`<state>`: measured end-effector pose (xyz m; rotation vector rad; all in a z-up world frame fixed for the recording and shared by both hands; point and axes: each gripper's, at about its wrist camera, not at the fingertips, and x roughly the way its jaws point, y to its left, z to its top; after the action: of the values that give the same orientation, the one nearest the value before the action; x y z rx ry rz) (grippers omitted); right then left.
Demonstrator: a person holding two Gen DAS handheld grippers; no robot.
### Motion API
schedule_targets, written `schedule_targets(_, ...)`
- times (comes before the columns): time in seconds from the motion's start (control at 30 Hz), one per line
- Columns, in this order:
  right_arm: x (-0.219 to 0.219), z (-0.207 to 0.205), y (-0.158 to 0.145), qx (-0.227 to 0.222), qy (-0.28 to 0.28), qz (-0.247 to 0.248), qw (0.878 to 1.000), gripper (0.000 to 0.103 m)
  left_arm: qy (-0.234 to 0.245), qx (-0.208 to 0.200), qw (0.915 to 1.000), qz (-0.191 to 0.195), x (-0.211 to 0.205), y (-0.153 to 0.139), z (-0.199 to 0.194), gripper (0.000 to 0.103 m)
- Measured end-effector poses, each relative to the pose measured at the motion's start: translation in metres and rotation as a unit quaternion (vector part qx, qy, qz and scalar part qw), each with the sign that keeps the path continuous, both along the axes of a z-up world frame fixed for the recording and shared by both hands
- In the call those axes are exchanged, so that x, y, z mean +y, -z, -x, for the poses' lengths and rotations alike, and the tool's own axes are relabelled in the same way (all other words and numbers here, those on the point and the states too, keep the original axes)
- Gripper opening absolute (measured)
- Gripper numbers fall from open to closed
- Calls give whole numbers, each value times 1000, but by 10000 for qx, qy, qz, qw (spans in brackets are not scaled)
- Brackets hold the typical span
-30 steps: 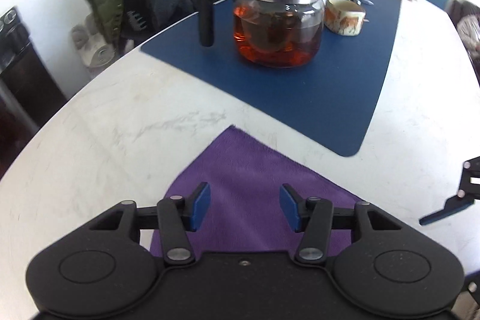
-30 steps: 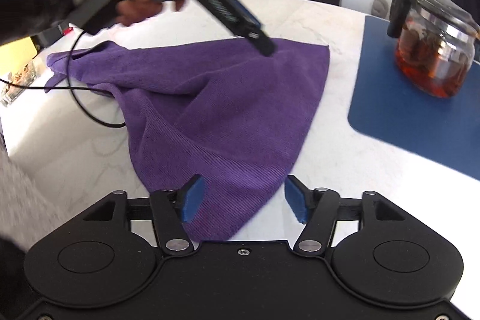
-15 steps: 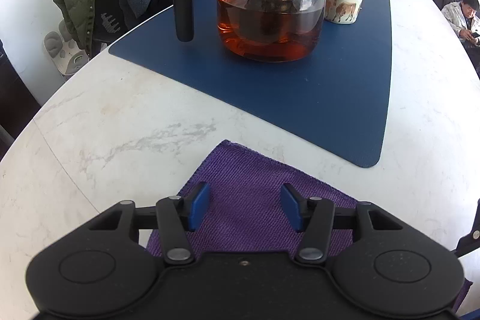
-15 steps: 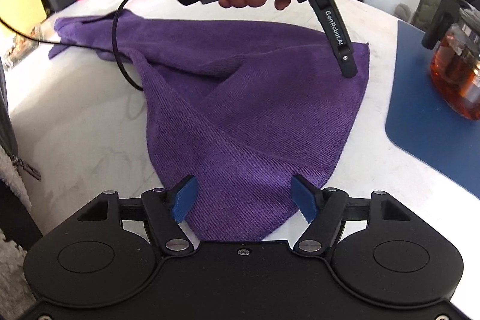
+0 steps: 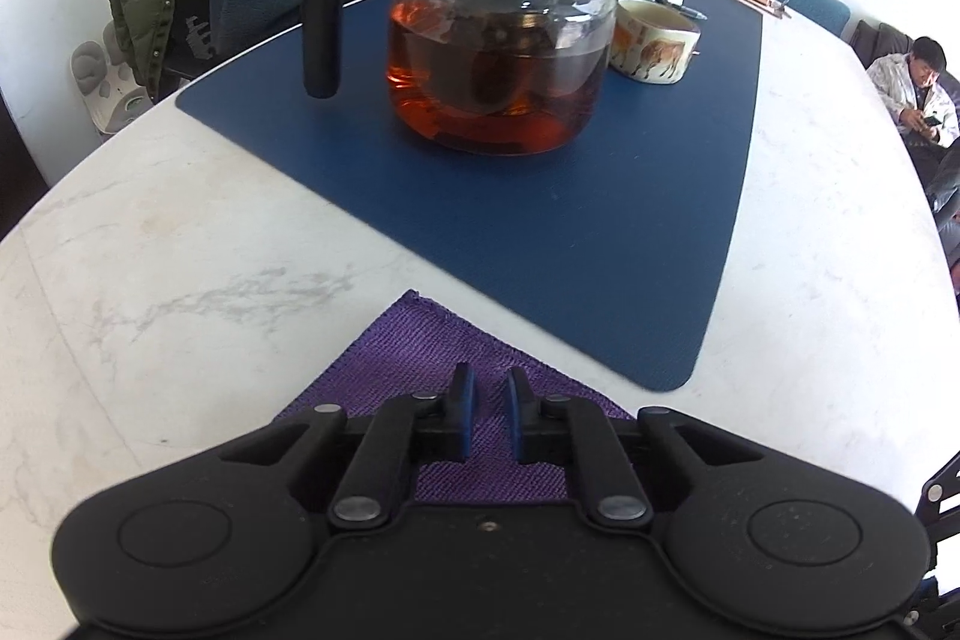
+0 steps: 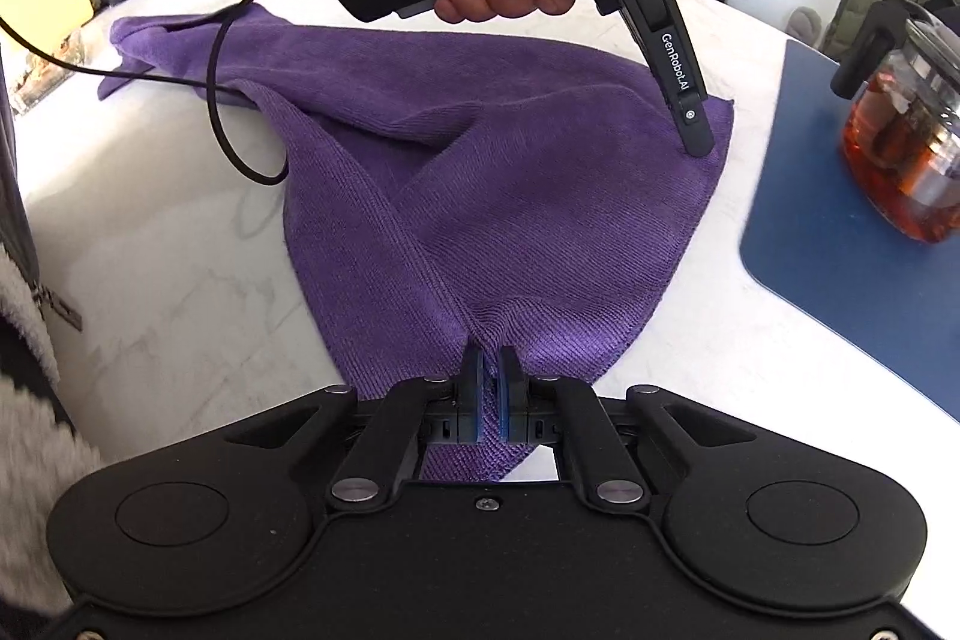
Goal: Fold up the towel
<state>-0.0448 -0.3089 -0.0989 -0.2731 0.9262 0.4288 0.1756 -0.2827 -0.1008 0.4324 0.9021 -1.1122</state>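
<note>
Marble table: both grippers' fingers (nearly closed) pinch purple towel corners.

Office lounge: marble table, teapot, seated people.

"GenRobot.AI" in white along the finger of the left gripper. Higher on the same gripper body, cut-off white print, perhaps "…AS", "…ta", "…quisition", "…ystem". No readable text on teapot, cup or mat.
</note>
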Motion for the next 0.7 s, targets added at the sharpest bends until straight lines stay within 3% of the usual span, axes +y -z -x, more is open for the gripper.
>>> schedule_targets(0.17, -17, 7, -2, 53, 188, 259, 9995, 4, -44, 28, 9999, 162, -16, 1, 5, 10)
schedule_targets(0.33, -27, 9, -5, 94, 400, 369, 9985, 6, -558, -1, 9971, 525, -8, -13, -4, 11)
schedule_targets(0.43, -27, 13, -9, 28, 537, 364, 9979, 19, -852, -218, 9928, 812, 19, -46, -1, 14)
schedule_targets(0.57, -35, 27, -28, -304, 800, 142, 9962, 38, -1413, -168, 9845, 1026, 74, -89, 11, 20)
schedule_targets(0.7, -46, 34, -44, -486, 1116, -484, 9914, 41, -2192, 244, 9670, 1278, 151, -130, 46, 22)
